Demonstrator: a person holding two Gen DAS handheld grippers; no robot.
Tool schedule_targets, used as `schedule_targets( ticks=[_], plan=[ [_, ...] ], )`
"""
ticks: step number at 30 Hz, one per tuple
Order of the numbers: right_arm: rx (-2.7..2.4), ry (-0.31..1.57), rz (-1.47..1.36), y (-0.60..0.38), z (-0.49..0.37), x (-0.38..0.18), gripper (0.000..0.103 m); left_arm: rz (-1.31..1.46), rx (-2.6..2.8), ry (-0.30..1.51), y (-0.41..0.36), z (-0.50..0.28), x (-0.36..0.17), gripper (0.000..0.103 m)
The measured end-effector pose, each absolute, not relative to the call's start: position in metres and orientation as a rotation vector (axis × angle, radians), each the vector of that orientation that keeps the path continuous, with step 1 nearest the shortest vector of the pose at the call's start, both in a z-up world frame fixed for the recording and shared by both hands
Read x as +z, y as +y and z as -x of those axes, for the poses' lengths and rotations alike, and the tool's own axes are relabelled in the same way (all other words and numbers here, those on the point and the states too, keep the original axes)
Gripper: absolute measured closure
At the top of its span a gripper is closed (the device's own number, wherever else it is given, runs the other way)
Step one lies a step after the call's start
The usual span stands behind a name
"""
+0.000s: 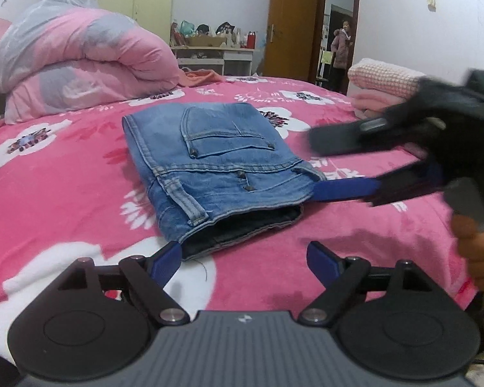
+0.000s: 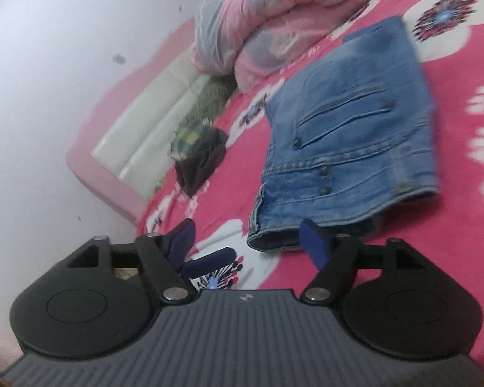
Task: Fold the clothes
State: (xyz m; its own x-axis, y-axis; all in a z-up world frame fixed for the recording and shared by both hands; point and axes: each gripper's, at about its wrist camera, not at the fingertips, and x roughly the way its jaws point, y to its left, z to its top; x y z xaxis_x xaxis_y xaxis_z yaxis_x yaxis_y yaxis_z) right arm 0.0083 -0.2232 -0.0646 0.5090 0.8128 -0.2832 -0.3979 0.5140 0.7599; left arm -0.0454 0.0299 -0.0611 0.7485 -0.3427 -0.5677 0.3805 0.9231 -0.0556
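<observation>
A pair of blue jeans (image 1: pixel 216 167) lies folded into a compact rectangle on the pink flowered bedsheet (image 1: pixel 80 177), back pocket up and waistband opening toward me. My left gripper (image 1: pixel 243 258) hovers open just short of the waistband edge, with nothing between its blue fingers. My right gripper (image 1: pixel 326 164) comes in from the right, blurred and open, its lower blue finger near the jeans' right corner. In the right wrist view the jeans (image 2: pixel 348 148) lie tilted ahead, and the right gripper (image 2: pixel 248 245) stands open with the right finger in front of the waistband.
A rolled pink and grey duvet (image 1: pixel 74 61) fills the far left of the bed. Folded pink towels (image 1: pixel 380 87) sit at the far right. A dark garment (image 2: pixel 200 158) lies near the padded headboard (image 2: pixel 129 135). A person (image 1: pixel 340 48) stands in the doorway. A hand (image 1: pixel 477 251) holds the right gripper.
</observation>
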Motion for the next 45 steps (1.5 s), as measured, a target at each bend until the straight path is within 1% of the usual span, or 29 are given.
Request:
schedule_targets(
  ticks=[2, 7, 9, 12, 14, 15, 17, 20, 30, 31, 33, 37, 38, 40, 41, 42, 43, 44, 45],
  plan=[
    [0.746, 0.669, -0.742, -0.247, -0.008, -0.068, 0.024, -0.058, -0.379, 0.612, 0.029, 0.042, -0.063, 0.017],
    [0.557, 0.676, -0.868, -0.294, -0.028, -0.085, 0.023, -0.032, -0.307, 0.631, 0.031, 0.034, -0.067, 0.017],
    [0.525, 0.702, -0.897, -0.298, -0.045, -0.094, 0.026, -0.025, -0.275, 0.635, 0.031, 0.032, -0.069, 0.017],
    [0.528, 0.765, -0.888, -0.285, -0.071, -0.105, 0.039, -0.006, -0.233, 0.641, 0.035, 0.029, -0.072, 0.017],
    [0.539, 0.803, -0.861, -0.274, -0.085, -0.108, 0.065, 0.012, -0.218, 0.642, 0.038, 0.027, -0.073, 0.017],
    [0.544, 0.800, -0.848, -0.270, -0.088, -0.105, 0.072, 0.023, -0.216, 0.641, 0.039, 0.027, -0.073, 0.017],
    [0.571, 0.759, -0.845, -0.266, -0.089, -0.094, 0.083, 0.043, -0.218, 0.634, 0.042, 0.026, -0.072, 0.017],
    [0.673, 0.680, -0.891, -0.261, -0.090, -0.071, 0.086, 0.078, -0.234, 0.618, 0.044, 0.025, -0.073, 0.017],
    [0.882, 0.605, -0.937, -0.210, -0.116, -0.010, 0.089, 0.217, -0.199, 0.561, 0.049, 0.004, -0.075, 0.017],
    [0.903, 0.597, -0.942, -0.205, -0.118, -0.004, 0.089, 0.235, -0.202, 0.560, 0.048, 0.002, -0.075, 0.016],
    [0.945, 0.581, -0.950, -0.195, -0.124, 0.008, 0.089, 0.281, -0.193, 0.559, 0.049, -0.001, -0.074, 0.010],
    [0.987, 0.563, -0.954, -0.180, -0.128, 0.023, 0.089, 0.365, -0.140, 0.575, 0.045, -0.010, -0.078, 0.010],
    [0.986, 0.548, -0.962, -0.181, -0.127, 0.023, 0.089, 0.353, -0.120, 0.585, 0.042, -0.012, -0.079, 0.012],
    [0.985, 0.519, -0.978, -0.182, -0.126, 0.025, 0.089, 0.318, -0.079, 0.603, 0.035, -0.014, -0.080, 0.019],
    [0.984, 0.505, -0.986, -0.183, -0.125, 0.026, 0.089, 0.283, -0.064, 0.605, 0.031, -0.014, -0.080, 0.025],
    [0.982, 0.487, -0.995, -0.185, -0.124, 0.027, 0.089, 0.243, -0.057, 0.600, 0.026, -0.013, -0.080, 0.035],
    [0.978, 0.461, -1.010, -0.191, -0.121, 0.026, 0.089, 0.218, -0.064, 0.593, 0.022, -0.012, -0.079, 0.042],
    [0.972, 0.437, -1.025, -0.197, -0.118, 0.026, 0.089, 0.200, -0.076, 0.585, 0.019, -0.010, -0.079, 0.060],
    [0.961, 0.423, -1.043, -0.203, -0.116, 0.024, 0.089, 0.190, -0.093, 0.574, 0.016, -0.008, -0.078, 0.081]
  ],
)
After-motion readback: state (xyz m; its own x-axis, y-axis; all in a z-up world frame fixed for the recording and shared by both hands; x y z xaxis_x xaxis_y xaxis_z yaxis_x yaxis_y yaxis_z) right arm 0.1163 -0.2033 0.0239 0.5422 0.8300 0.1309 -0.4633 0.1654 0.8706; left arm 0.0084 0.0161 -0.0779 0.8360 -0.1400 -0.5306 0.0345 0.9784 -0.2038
